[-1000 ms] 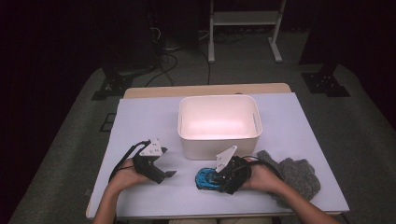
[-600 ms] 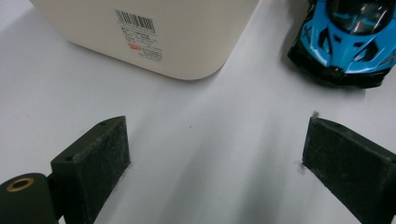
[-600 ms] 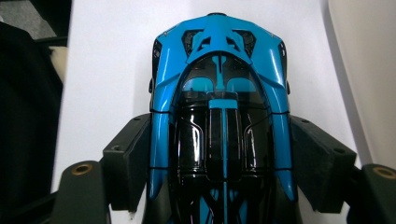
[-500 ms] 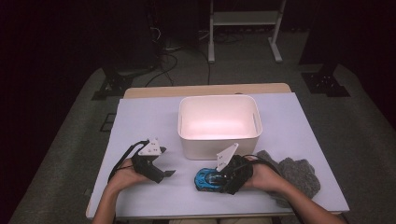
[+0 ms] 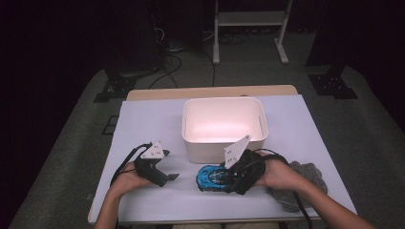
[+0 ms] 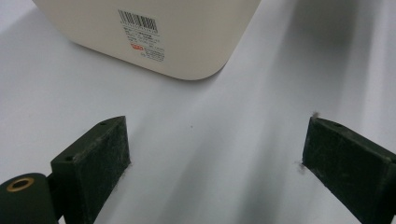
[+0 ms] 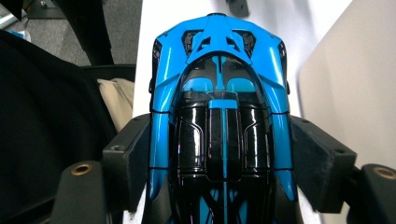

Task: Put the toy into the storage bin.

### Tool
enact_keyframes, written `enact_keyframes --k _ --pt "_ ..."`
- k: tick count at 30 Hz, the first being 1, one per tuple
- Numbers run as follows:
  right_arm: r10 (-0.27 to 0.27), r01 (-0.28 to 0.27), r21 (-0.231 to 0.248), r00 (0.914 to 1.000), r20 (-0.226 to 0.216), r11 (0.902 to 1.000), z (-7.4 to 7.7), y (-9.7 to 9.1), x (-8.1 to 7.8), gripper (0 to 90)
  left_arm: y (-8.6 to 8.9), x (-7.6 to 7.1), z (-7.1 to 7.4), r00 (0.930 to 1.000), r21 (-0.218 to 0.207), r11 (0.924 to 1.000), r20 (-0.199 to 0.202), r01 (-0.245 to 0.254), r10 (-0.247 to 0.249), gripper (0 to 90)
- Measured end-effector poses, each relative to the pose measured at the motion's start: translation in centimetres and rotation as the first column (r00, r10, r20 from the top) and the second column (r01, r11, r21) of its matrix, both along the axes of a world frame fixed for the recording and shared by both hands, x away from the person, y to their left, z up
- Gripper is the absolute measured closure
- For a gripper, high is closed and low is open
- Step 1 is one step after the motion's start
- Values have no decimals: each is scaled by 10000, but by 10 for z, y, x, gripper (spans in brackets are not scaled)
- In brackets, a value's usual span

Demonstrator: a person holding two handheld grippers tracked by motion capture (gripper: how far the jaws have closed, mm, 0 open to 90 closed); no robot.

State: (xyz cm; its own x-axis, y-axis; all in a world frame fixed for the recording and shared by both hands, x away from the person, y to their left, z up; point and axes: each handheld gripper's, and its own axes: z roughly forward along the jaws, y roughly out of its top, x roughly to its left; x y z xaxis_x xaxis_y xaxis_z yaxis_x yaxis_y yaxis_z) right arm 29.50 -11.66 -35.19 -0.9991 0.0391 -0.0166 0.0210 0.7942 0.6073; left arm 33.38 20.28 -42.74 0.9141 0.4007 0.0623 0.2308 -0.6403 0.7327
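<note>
A blue and black toy car (image 5: 209,178) hangs just above the table, in front of the white bin (image 5: 222,103). My right gripper (image 5: 220,177) is shut on it. In the right gripper view the two black pads (image 7: 133,154) press on both sides of the car (image 7: 219,93), whose blue end points away from the camera. My left gripper (image 5: 168,179) rests low over the table at the left, open. In the left gripper view its jaws (image 6: 215,158) stand wide apart with bare table between them, and the bin's corner (image 6: 154,32) with a barcode label lies ahead.
A grey cloth (image 5: 305,177) lies at the table's right front corner under the right forearm. The white bin is empty inside. The white table top (image 5: 143,124) ends close behind the hands. A metal stand (image 5: 248,19) is on the floor beyond.
The right hand has risen a little with the blue car in its grip, towards the bin's front wall. The left gripper has stayed where it was.
</note>
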Motion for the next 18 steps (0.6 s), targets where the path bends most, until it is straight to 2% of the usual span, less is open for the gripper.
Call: enact_keyframes --k 10,11,18 --pt "87 -92 194 9996 253 9998 45 -4 -1 274 2 1 0 10000 -86 9999 12 -74 74 70" --pt "129 -137 193 9992 372 9997 49 -4 -1 274 2 1 0 9999 -154 9998 13 -102 103 70" --pt "182 -195 276 9988 460 9994 79 -5 5 274 3 1 1 9999 -157 9998 32 -116 116 70"
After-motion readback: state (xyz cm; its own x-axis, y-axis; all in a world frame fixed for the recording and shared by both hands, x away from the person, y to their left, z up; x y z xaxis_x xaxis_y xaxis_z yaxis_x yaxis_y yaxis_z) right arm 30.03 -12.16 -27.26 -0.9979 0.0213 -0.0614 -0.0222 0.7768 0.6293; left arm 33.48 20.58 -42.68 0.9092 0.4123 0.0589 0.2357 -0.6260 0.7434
